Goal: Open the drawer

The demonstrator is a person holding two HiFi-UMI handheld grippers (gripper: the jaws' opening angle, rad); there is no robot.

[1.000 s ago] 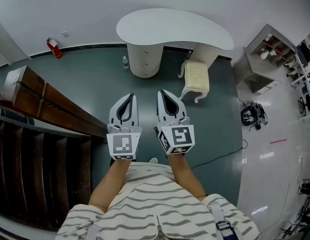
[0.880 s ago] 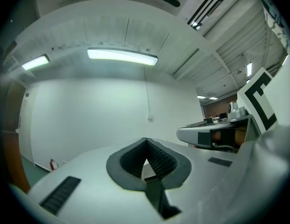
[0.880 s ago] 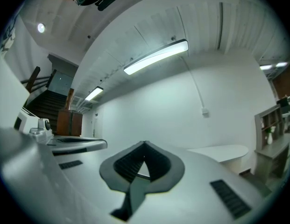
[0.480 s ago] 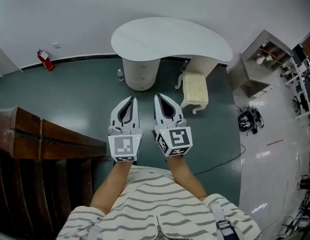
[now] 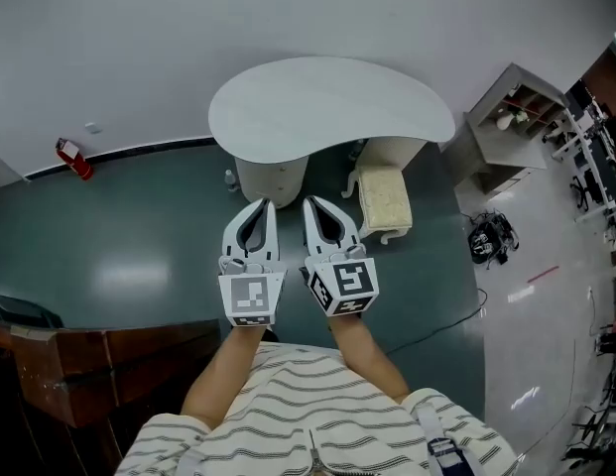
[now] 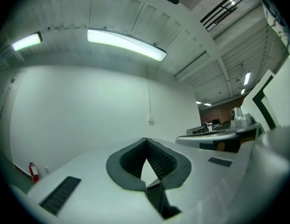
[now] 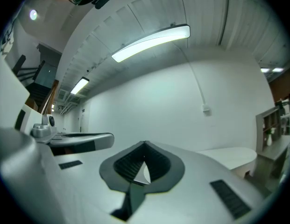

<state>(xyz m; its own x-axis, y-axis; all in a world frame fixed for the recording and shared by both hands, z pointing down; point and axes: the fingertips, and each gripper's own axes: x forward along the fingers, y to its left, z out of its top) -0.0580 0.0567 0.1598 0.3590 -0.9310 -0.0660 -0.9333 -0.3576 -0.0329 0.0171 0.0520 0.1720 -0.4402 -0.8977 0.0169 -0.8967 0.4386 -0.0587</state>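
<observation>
A white kidney-shaped desk (image 5: 327,102) stands against the far wall on a round white pedestal (image 5: 271,178); the pedestal's drawer fronts are too small to make out. My left gripper (image 5: 265,203) and right gripper (image 5: 312,202) are held side by side in front of me, pointing level toward the desk and some way short of it. Both are shut with nothing between the jaws. In the left gripper view the left gripper's (image 6: 145,140) tips meet against the bare wall. In the right gripper view the right gripper's (image 7: 145,143) tips meet too, with the desk top (image 7: 229,155) at the right.
A cream cushioned stool (image 5: 384,199) stands just right of the pedestal, and a small bottle (image 5: 229,179) on the floor to its left. A dark wooden counter (image 5: 109,365) is at lower left, a fire extinguisher (image 5: 73,159) by the wall, a shelf unit (image 5: 511,127) and black gear (image 5: 483,238) to the right.
Both grippers have travelled forward together toward the desk, which now sits nearer in the head view. The wooden counter has slid back to the lower left. Both jaws stayed shut.
</observation>
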